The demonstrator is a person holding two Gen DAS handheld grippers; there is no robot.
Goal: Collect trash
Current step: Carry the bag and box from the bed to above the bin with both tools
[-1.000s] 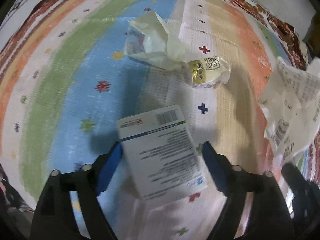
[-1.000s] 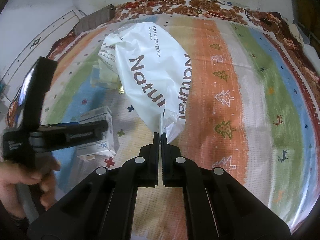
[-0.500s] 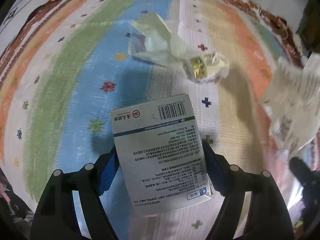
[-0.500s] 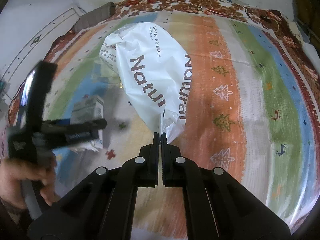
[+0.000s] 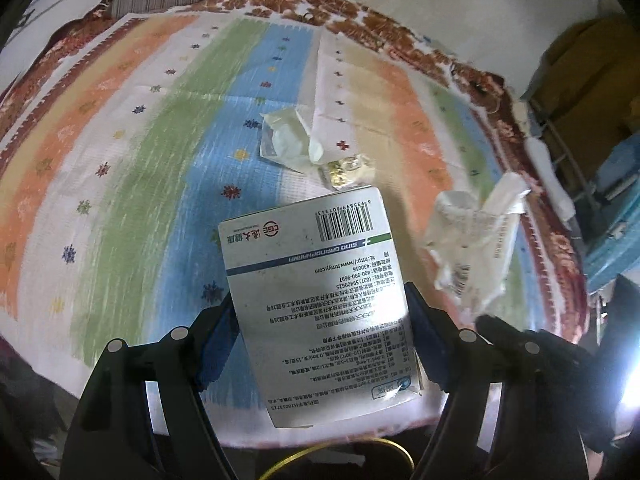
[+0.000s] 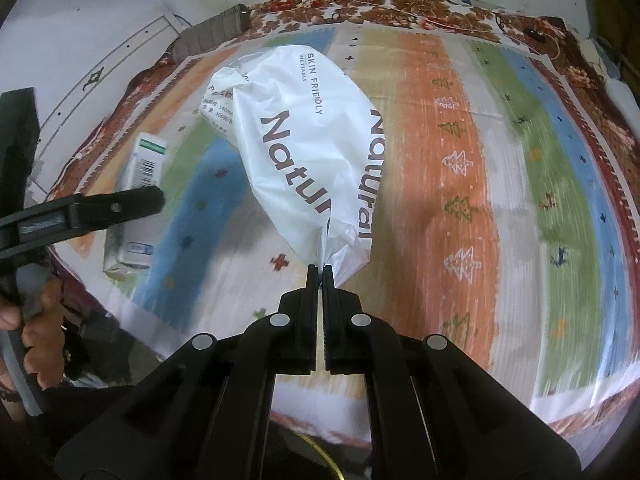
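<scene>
While the left gripper [image 5: 322,340] clamped the white printed cardboard medicine box [image 5: 320,300] by its long side edges above the striped woven rug [image 5: 140,184], the right gripper [image 6: 319,272] pinched the white plastic bag [image 6: 308,140] at its gathered neck; the box looked light, stiff, crushable.

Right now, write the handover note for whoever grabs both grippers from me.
Left gripper: shut on the white medicine box, lifted clear of the striped cloth.
Right gripper: shut on the gathered edge of the white plastic bag, which hangs out over the cloth.
Done: box picked up, bag held.
Left: box is not yet in the bag. The crumpled clear wrapper and the small yellow wrapper beside it lie on the cloth, to be collected.
</scene>
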